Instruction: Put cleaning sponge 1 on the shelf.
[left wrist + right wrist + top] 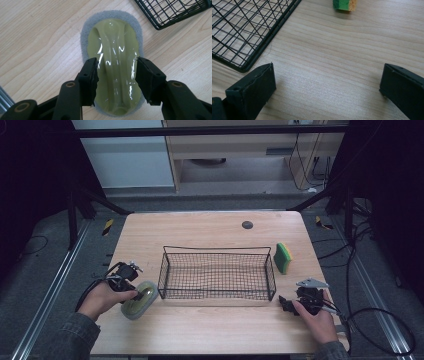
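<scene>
Left tool (117, 72) clamped on the green handled scrubber (113, 57), flat on the tabletop (210, 325) just left of the wire basket (217, 272). Right tool (327, 92) open, empty, near the basket's right corner.

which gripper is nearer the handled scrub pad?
Left. The left gripper has its jaws on either side of the scrub pad; the right gripper sits across the table, past the wire basket.

No legible text, label, brand, number or sign is found on any item in the views.
</scene>
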Demonstrator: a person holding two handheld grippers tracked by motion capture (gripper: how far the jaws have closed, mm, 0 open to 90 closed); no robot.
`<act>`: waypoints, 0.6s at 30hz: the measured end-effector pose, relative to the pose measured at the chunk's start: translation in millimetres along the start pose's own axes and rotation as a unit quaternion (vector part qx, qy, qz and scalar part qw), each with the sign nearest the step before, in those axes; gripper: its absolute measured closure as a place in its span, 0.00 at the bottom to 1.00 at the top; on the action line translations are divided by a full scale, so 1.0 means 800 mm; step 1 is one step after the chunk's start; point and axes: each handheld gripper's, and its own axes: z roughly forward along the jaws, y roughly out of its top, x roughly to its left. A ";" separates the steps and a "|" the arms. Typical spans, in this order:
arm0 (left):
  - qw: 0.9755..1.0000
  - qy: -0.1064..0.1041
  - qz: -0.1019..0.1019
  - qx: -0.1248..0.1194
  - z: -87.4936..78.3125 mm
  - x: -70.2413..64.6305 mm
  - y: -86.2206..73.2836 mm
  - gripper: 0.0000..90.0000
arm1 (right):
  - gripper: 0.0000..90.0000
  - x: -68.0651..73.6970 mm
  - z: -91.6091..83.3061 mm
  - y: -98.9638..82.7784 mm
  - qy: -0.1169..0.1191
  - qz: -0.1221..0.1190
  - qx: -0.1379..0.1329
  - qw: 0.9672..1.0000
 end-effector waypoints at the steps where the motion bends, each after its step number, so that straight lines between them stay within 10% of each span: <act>1: 1.000 0.001 -0.001 0.000 0.002 0.000 0.001 0.57 | 0.01 0.000 0.000 0.000 0.000 0.000 0.000 1.000; 18: 1.000 -0.004 -0.002 0.010 0.012 0.002 0.003 0.61 | 0.01 0.000 0.000 0.000 0.000 -0.001 0.000 1.000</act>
